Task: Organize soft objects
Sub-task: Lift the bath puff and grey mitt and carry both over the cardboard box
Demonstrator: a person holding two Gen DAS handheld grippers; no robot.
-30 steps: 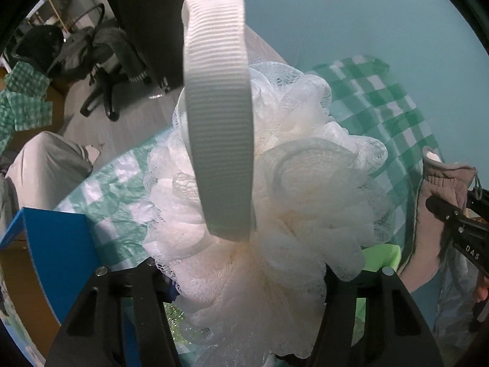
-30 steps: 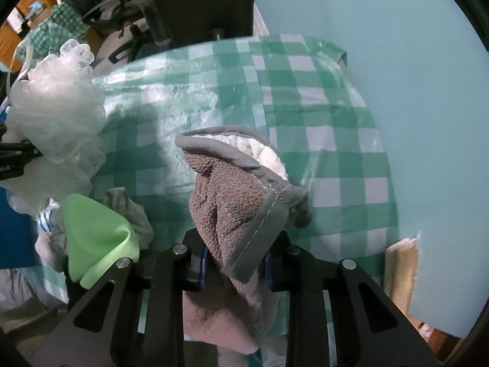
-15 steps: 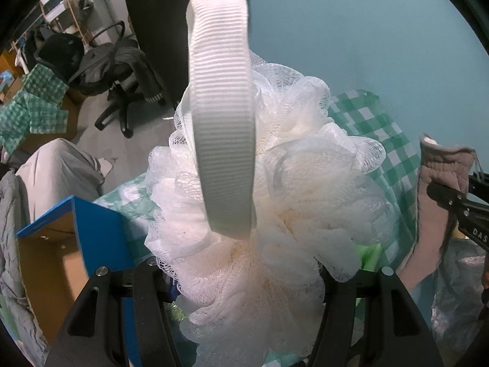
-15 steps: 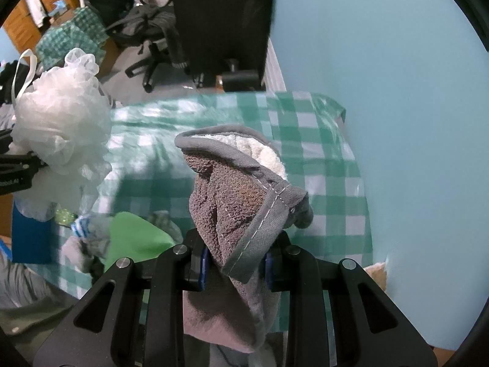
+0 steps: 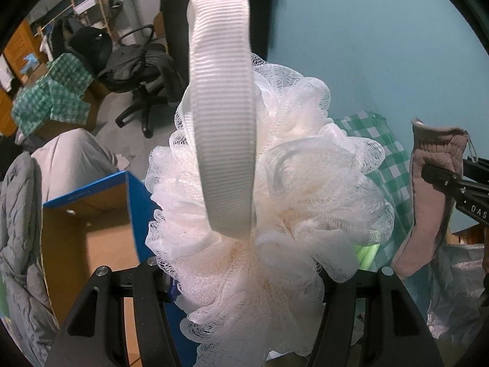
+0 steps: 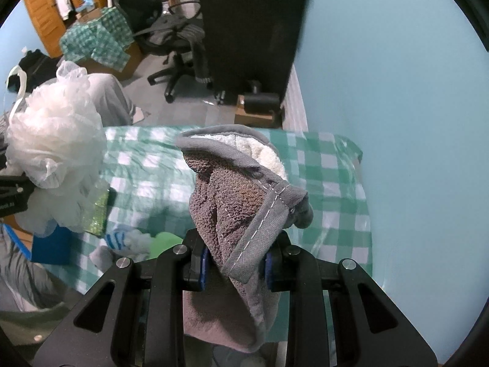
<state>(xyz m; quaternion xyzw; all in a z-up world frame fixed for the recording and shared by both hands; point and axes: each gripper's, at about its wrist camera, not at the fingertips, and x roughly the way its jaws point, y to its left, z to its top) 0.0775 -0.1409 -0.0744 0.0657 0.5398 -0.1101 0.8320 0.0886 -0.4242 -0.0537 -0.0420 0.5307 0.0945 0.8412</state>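
Note:
My left gripper (image 5: 241, 287) is shut on a white mesh bath pouf (image 5: 290, 202) with a white ribbon loop (image 5: 223, 107) standing up from it. It fills the left wrist view and also shows in the right wrist view (image 6: 55, 150). My right gripper (image 6: 233, 260) is shut on a grey towel mitt (image 6: 241, 208) with a white fleecy lining, held above the green checked tablecloth (image 6: 324, 171). The mitt also shows at the right of the left wrist view (image 5: 431, 189).
A blue cardboard box (image 5: 91, 223), open, sits left of the pouf. On the cloth lie a green soft item (image 6: 165, 241), a blue-striped white sock (image 6: 122, 238) and a green glitter sponge (image 6: 99, 211). An office chair (image 6: 177, 46) stands behind; a blue wall (image 6: 397, 91) is on the right.
Both grippers have risen and pulled back from the table with their loads. The blue box has come more into the left wrist view. Both grips are unchanged.

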